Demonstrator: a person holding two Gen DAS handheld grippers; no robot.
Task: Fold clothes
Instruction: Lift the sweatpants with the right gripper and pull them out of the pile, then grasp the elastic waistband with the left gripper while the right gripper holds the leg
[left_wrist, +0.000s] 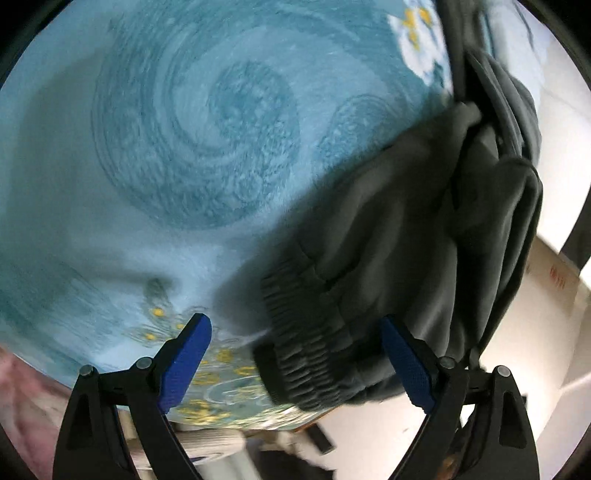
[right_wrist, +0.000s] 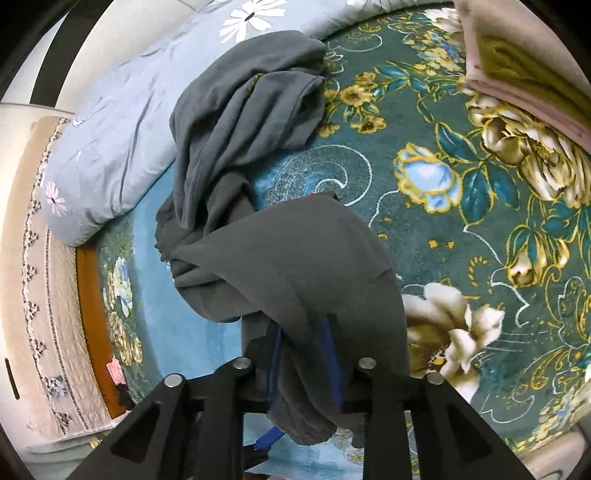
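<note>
Left gripper (left_wrist: 295, 362): jaws wide, around ribbed cuff of dark grey fleece garment (left_wrist: 406, 221) at 5 o'clock; close squarely. Right gripper (right_wrist: 303, 365): jaws narrow, cloth between, grip unclear.

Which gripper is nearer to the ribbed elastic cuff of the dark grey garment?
Left. The left gripper has the ribbed elastic cuff between its open fingers; the right gripper has other cloth of the dark grey garment draped over it.
</note>
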